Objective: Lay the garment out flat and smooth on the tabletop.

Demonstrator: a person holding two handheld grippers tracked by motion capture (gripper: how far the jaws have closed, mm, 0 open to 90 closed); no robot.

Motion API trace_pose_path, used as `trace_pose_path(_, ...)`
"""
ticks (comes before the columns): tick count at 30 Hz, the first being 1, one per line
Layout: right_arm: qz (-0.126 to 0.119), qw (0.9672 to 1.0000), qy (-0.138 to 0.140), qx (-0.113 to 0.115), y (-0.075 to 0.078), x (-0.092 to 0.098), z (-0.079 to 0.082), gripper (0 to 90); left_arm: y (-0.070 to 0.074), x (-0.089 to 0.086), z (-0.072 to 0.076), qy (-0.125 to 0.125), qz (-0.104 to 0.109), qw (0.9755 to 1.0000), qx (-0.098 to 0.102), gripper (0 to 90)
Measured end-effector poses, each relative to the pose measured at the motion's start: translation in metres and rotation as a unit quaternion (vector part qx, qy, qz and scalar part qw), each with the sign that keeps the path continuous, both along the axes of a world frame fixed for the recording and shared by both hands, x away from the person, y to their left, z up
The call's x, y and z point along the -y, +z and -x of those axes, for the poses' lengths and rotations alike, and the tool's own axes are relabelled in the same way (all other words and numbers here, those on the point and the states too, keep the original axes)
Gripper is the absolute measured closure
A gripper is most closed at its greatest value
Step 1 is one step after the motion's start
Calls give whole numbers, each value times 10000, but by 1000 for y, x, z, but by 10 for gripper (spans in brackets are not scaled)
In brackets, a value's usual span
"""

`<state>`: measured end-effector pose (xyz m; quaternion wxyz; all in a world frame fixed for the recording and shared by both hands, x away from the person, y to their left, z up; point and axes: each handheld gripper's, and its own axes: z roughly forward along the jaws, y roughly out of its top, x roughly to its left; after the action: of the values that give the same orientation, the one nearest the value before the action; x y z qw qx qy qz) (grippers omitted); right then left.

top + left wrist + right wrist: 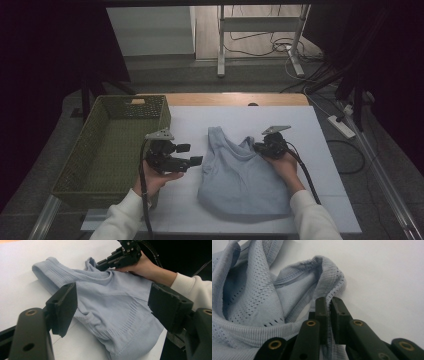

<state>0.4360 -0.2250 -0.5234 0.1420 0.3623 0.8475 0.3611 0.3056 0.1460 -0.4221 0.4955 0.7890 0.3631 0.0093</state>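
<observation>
A pale blue knit sleeveless top (240,172) lies crumpled on the white table cover (327,200). My right gripper (257,146) sits at the top's upper right corner. In the right gripper view its jaws (329,303) are shut on the ribbed strap edge of the top (262,297), with fabric pinched between the pads. My left gripper (191,154) hovers just left of the top, jaws wide open with nothing between them. In the left gripper view the open gripper (112,293) frames the top (117,307), with the right gripper (101,264) and its hand beyond.
A green woven basket (162,117) stands at the table's left side, close to my left hand. Bare white cover lies behind and to the right of the top. Beyond the table are a metal stand (220,45), floor cables and a power strip (341,126).
</observation>
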Motion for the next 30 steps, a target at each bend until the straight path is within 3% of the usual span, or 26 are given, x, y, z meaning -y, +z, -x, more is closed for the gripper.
trace_pose_path(4,76,9998,-149,92,4,2,2,859,0,-1,0,2,16,10000,0,245)
trace_pose_path(11,-302,9973,-452,501,29,14,12,861,2,-1,0,0,27,10000,28,245)
trace_pose_path(15,-519,9937,-629,767,46,27,20,861,2,-2,0,1,33,10000,34,245)
trace_pose_path(23,-993,9830,-1263,885,66,62,30,861,2,-1,0,-2,31,10000,41,245)
trace_pose_path(27,-937,9833,-1326,826,63,60,28,858,2,0,0,-10,18,10000,36,244)
trace_pose_path(30,-780,9860,-1248,779,55,51,24,854,1,1,-1,-16,7,10000,30,244)
